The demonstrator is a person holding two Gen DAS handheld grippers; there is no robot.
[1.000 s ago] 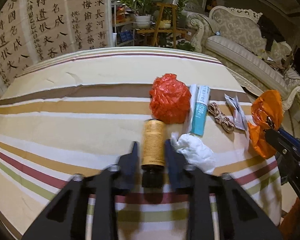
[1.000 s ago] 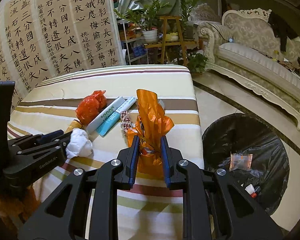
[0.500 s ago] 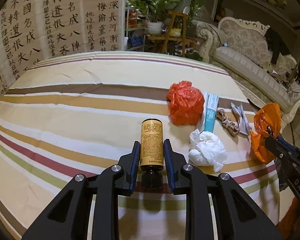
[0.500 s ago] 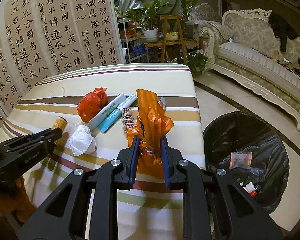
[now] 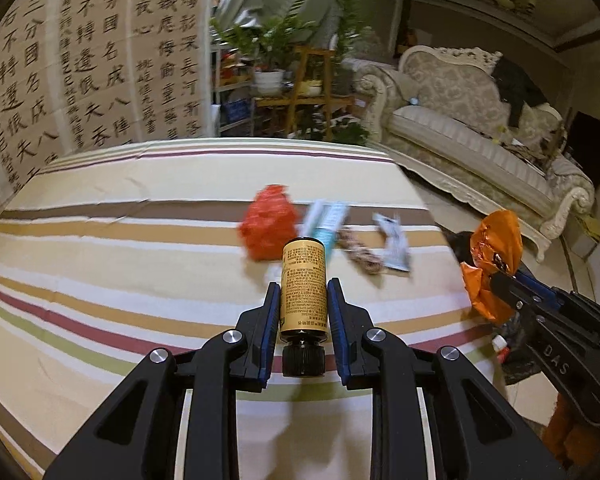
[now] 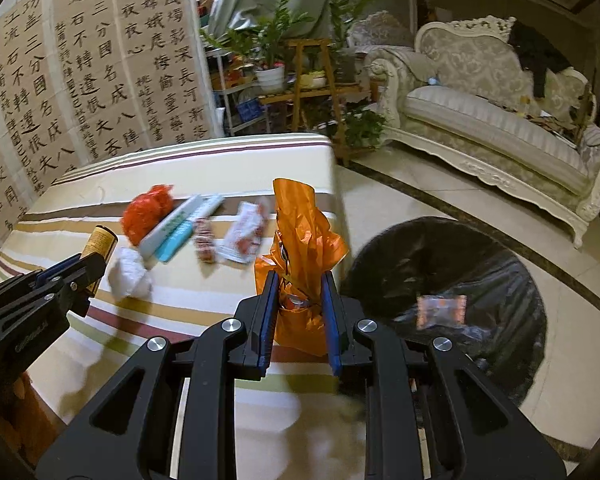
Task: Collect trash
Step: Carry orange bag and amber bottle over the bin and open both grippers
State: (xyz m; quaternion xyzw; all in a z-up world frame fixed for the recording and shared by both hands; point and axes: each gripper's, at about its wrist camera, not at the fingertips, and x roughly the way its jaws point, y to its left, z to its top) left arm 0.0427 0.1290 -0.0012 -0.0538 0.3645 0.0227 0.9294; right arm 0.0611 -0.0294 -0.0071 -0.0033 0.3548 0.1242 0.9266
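Trash in both: left gripper (image 5: 303, 300) clamps a yellow bottle (image 5: 303, 284), right gripper (image 6: 298, 298) pinches an orange bag (image 6: 300, 240) beside the bin (image 6: 460, 272).

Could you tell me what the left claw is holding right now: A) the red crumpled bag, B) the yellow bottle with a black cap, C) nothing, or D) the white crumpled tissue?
B: the left claw is shut on the yellow bottle, black cap toward the camera.

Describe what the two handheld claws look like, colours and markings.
Both are black, angular frames with open cut-outs and silver screws at the pivots. The left claw and right claw have blue pads lining their fingers. White lettering marks their sides.
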